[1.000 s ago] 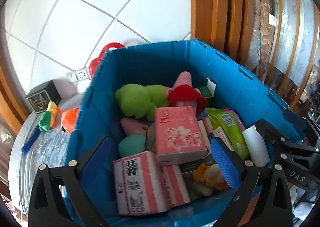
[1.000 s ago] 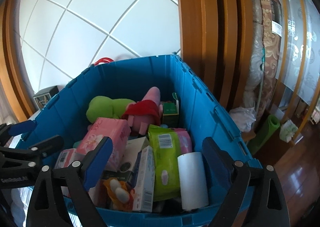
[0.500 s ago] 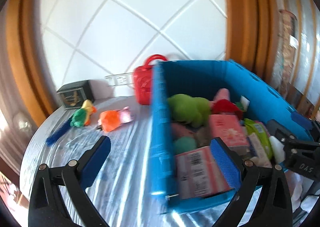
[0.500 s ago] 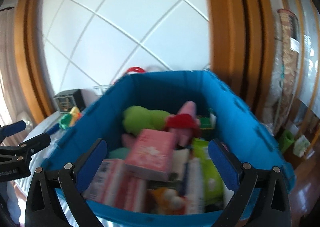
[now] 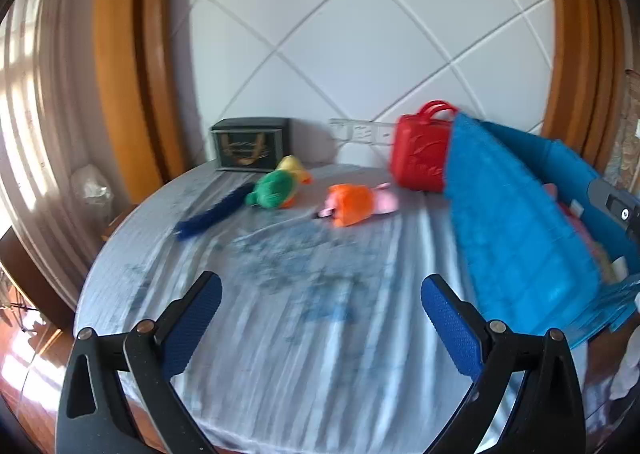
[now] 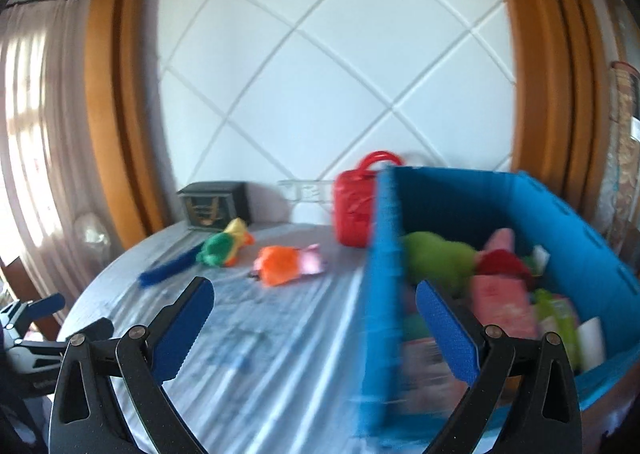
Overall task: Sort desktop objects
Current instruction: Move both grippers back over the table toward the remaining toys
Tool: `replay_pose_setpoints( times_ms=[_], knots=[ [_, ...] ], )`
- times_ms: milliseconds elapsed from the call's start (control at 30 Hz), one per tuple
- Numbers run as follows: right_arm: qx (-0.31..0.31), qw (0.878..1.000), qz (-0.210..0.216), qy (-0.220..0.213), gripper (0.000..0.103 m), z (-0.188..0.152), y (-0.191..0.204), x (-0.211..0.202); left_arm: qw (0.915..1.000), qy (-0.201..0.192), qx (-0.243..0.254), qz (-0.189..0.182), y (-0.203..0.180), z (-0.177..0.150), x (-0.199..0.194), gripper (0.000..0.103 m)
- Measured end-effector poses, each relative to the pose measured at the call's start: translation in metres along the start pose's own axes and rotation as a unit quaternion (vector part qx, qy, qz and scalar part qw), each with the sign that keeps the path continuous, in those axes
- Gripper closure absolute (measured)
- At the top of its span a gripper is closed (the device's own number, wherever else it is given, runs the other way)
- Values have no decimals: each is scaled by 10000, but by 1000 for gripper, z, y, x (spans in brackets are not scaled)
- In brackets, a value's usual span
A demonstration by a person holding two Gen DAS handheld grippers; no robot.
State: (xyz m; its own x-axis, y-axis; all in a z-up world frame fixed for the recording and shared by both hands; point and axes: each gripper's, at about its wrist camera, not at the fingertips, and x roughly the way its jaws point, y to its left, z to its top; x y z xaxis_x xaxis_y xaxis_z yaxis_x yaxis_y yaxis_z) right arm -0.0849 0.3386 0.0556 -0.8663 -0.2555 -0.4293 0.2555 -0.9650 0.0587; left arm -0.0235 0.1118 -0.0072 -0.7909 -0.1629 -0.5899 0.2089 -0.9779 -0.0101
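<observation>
Both grippers point out over the round worktop (image 5: 304,354), and both sets of jaws stand wide apart with nothing between them: the left gripper (image 5: 320,318) over bare cloth, the right gripper (image 6: 316,318) just beside the near wall of the blue bin (image 6: 380,294).

The loose things lie ahead and well apart from both: an orange toy (image 5: 352,203) near the middle, a green-and-yellow toy (image 5: 280,183) to its left, and a blue brush (image 5: 214,213) touching the green one, its long axis slanting from near-left to far-right. A red case (image 5: 420,151) stands against the bin's far corner.

From the left wrist view the orange toy sits almost straight ahead of the jaws; from the right it lies ahead and a little left. I judge the left hand the better placed.
</observation>
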Motion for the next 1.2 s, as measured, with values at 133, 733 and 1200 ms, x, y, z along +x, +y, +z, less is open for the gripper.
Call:
replay_pose_setpoints(
  times_ms=[133,733,1200],
  knots=[
    [-148,9995,93,258,0,-9,61,17,9996,169,-209,53,67,-14,10,2],
    [-264,9934,352,1063,0,-5,117,159,9930,755,-692,583,149,3,99,2],
    [53,9874,7,1583,0,-15,95,226,9927,1123,-331,288,147,30,176,2]
  ],
)
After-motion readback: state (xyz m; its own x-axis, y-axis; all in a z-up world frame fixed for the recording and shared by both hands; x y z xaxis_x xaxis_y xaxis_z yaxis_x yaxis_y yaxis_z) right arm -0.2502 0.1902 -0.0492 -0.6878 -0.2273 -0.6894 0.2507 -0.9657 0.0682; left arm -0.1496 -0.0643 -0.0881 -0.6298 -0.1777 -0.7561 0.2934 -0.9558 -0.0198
